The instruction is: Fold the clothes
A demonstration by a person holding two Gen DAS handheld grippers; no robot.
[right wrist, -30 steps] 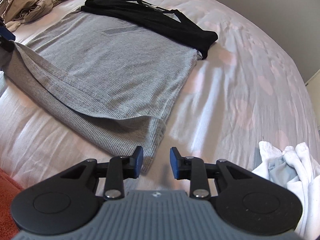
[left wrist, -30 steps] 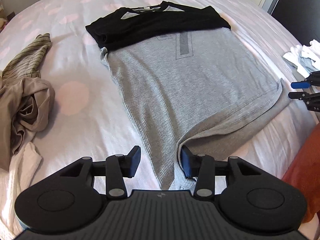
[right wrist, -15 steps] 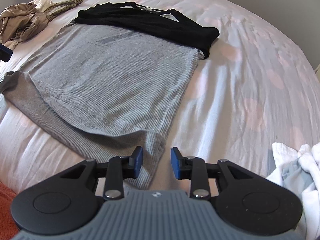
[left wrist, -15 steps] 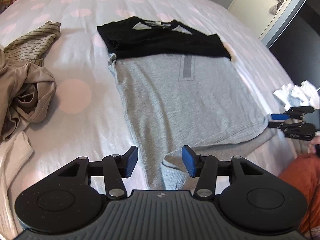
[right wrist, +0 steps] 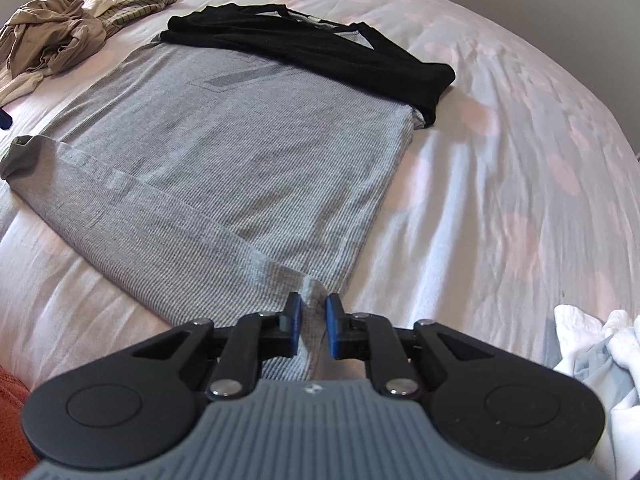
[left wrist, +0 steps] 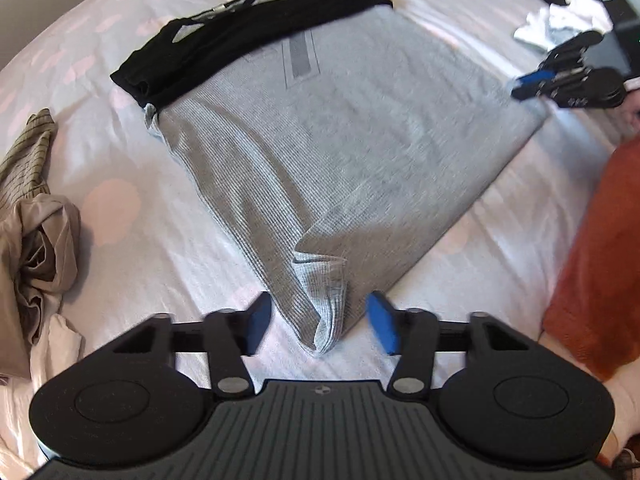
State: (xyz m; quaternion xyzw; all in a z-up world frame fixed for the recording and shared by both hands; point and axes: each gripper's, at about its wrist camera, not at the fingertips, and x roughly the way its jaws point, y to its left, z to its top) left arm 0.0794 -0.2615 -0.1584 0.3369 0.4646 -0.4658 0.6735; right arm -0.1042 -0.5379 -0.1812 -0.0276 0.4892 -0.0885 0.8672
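Note:
A grey T-shirt (left wrist: pixel 340 128) with black sleeves (left wrist: pixel 240 28) folded across its top lies flat on the bed, also in the right wrist view (right wrist: pixel 224 136). My left gripper (left wrist: pixel 320 322) is open, and the shirt's near left hem corner (left wrist: pixel 324 300) lies between its jaws. My right gripper (right wrist: pixel 312 320) is nearly shut, pinching the right hem corner (right wrist: pixel 312 292) of the shirt. It also shows at the far right of the left wrist view (left wrist: pixel 532 80).
The bed has a white sheet (right wrist: pixel 500 160) with pale pink dots. A pile of tan and striped clothes (left wrist: pixel 32 200) lies to the left. White and grey socks (right wrist: pixel 596 344) lie to the right. An orange cloth (left wrist: pixel 600 248) sits at the near edge.
The right gripper moved forward onto the right hem corner and closed on it. The left gripper moved so the left hem corner sits between its open jaws.

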